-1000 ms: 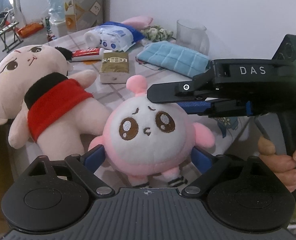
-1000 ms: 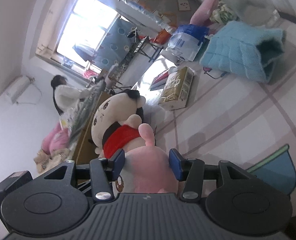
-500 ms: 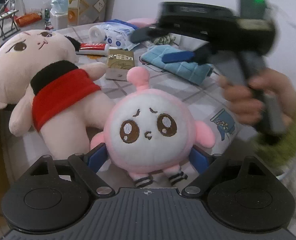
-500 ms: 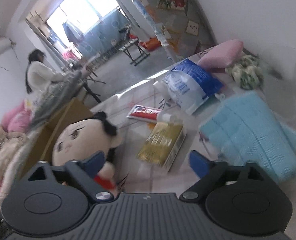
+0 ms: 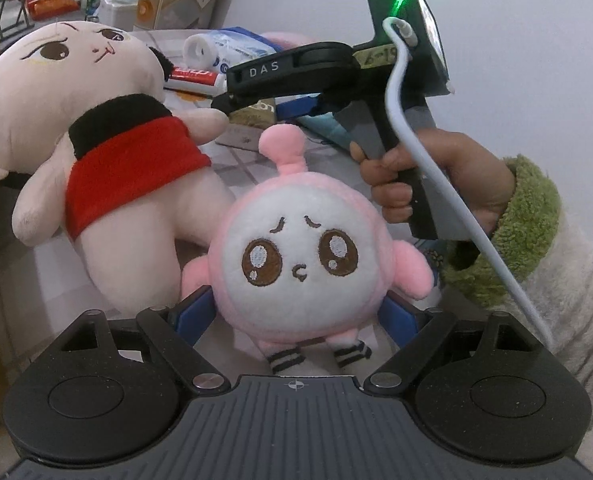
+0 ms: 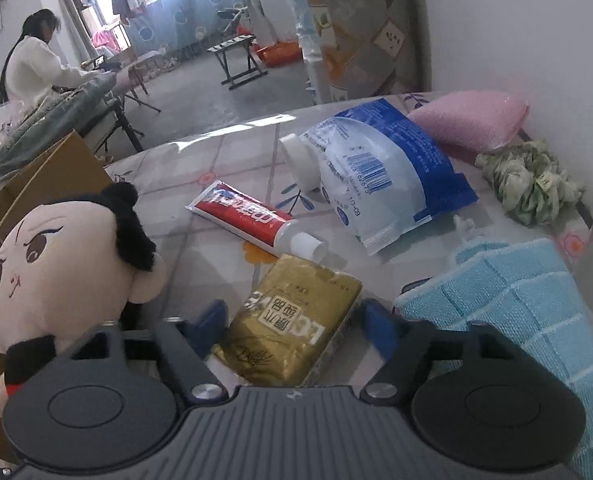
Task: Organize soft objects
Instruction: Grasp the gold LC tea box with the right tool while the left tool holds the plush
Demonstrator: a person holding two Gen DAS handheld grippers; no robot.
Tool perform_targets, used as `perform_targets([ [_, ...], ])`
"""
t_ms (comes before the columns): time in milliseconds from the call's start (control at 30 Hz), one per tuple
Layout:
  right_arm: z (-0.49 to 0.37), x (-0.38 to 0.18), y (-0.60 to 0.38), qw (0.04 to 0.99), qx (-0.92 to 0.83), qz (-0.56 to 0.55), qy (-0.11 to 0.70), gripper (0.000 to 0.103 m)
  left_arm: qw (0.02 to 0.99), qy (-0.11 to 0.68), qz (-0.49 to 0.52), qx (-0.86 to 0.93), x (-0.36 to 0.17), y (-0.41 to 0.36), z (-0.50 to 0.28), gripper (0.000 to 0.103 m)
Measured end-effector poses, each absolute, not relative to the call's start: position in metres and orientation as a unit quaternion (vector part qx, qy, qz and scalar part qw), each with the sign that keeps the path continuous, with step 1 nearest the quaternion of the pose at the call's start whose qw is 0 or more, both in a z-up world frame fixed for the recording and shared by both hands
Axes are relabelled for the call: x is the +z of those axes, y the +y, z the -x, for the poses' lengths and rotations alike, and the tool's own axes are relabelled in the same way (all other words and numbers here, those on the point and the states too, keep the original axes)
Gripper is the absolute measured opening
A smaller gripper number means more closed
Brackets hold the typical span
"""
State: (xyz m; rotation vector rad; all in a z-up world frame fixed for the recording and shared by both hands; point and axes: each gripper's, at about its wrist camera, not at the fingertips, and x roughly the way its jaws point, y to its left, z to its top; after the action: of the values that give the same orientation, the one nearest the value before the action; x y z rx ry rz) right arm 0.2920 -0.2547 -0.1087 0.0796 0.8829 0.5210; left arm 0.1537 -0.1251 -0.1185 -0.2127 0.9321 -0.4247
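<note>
Currently the pink plush (image 5: 300, 256) is being held on the bench (image 6: 216, 240) between the wide left gripper (image 5: 296, 316) jaws. The right gripper (image 6: 292, 316), jaws just narrowing and empty, is being aimed past the doll (image 6: 56, 264); next, the plush needs lifting away.

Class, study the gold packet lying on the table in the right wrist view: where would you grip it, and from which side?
Grip the gold packet across its short width, at the near end, coming from above and in front. It lies flat with that end between the right gripper fingers, whose jaws have just been closing but do not press it. The blue towel crowds its right edge.
</note>
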Motion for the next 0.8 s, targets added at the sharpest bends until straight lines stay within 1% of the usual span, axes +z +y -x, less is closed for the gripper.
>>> perform_targets([
  [100,-0.285,-0.106,-0.264,0.87,0.251,-0.042,0.423,0.049,0.866,0.446,0.1,-0.202,-0.118,-0.127,-0.155,0.087],
  [267,-0.269,-0.098,-0.297,0.869,0.25,-0.075,0.422,0.048,0.868,0.445,0.091,-0.201,-0.118,-0.128,-0.155,0.087],
  [533,-0.21,-0.079,-0.369,0.87,0.251,-0.151,0.398,0.048,0.872,0.444,0.072,-0.192,-0.118,-0.135,-0.153,0.088],
  [800,-0.145,-0.077,-0.391,0.866,0.253,-0.199,0.382,0.048,0.883,0.43,0.061,-0.176,-0.115,-0.141,-0.145,0.083],
])
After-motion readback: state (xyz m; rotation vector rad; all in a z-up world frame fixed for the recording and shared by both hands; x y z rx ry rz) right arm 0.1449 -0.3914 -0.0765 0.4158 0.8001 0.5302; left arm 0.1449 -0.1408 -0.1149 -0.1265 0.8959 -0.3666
